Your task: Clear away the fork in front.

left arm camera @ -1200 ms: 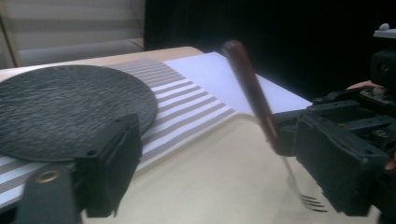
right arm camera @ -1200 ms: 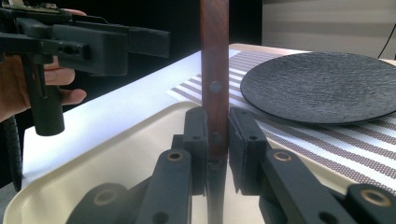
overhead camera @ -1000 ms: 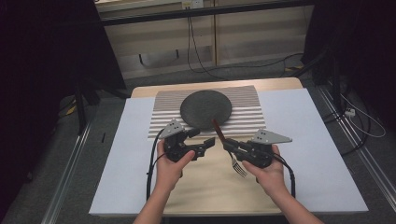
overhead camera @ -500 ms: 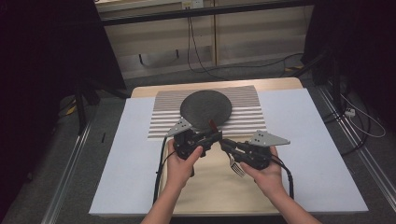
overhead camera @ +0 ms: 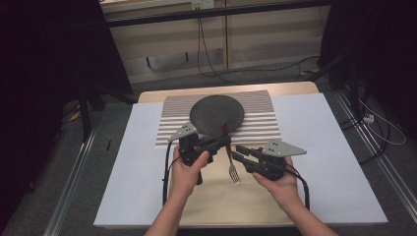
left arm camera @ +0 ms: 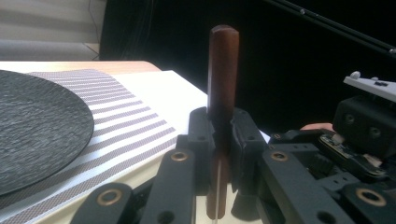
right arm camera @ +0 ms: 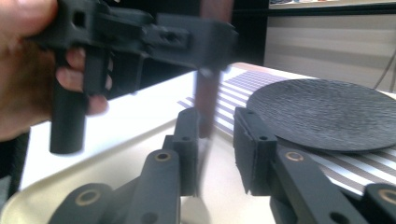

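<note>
A: Left tongs (overhead camera: 222, 142) are clamped on the fork (overhead camera: 231, 164), gripping its brown wooden handle (left arm camera: 223, 74). Right tongs (overhead camera: 239, 153) stand apart, jaws spread either side of the fork, judging by the right gripper view.

B: Procedure?

A: Hold the left grip firm; let go only once the fork is supported.

B: Location?

A: Over the tan tray (overhead camera: 216, 206), near the bench's front edge, prongs toward the person, beside the dark plate (overhead camera: 216, 114).

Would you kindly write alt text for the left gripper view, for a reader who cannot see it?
The left tool is shut on the reddish-brown wooden fork handle, which stands upright between its black jaws. A dark textured plate lies to the left on a striped placemat, and the right tool sits close by at the right edge.
</note>
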The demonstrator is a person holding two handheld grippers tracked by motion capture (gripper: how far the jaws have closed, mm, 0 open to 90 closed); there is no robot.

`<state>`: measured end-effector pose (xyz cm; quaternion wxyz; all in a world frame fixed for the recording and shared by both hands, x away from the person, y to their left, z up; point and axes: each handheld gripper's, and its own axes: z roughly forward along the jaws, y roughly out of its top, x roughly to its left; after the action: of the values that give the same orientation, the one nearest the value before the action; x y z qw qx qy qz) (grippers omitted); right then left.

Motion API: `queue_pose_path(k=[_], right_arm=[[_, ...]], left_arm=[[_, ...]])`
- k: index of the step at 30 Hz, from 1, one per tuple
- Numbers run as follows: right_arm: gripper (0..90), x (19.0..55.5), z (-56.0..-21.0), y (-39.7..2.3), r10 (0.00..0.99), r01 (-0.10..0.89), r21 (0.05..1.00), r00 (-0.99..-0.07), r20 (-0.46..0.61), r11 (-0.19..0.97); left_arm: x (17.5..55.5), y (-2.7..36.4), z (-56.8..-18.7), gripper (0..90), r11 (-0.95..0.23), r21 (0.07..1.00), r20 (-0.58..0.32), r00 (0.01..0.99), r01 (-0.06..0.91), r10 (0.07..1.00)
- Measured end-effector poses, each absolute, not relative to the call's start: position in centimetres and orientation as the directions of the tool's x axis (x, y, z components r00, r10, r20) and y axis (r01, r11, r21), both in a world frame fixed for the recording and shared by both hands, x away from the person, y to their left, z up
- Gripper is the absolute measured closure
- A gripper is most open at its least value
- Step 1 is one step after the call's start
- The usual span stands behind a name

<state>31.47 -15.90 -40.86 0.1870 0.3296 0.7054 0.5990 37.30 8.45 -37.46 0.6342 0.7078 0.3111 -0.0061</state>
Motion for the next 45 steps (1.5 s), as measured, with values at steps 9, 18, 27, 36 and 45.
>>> queue_pose_path(k=[9,18,27,36,45], right_arm=[[54.2,31.3,-41.1,-18.3,0.739,0.235,0.968,-0.667,0.096,0.086],[40.9,30.9,-41.4,-20.4,0.77,0.247,0.967,-0.63,0.106,0.069],[28.4,30.5,-41.7,-21.8,0.79,0.267,0.961,-0.604,0.106,0.075],[18.7,29.9,-42.0,-23.6,0.812,0.278,0.956,-0.576,0.092,0.089],[16.6,29.5,-42.5,-24.4,0.818,0.28,0.958,-0.565,0.112,0.061]], left_arm=[[37.3,11.1,-37.2,80.7,-0.033,0.882,-0.412,0.802,0.471,0.432],[37.3,13.5,-37.6,80.6,-0.087,0.85,-0.435,0.786,0.519,0.439],[37.2,16.1,-37.8,80.7,-0.081,0.837,-0.447,0.76,0.542,0.472],[37.0,18.2,-37.9,80.7,-0.079,0.813,-0.474,0.735,0.577,0.485],[36.9,18.6,-38.5,80.7,-0.123,0.782,-0.491,0.725,0.611,0.483]])
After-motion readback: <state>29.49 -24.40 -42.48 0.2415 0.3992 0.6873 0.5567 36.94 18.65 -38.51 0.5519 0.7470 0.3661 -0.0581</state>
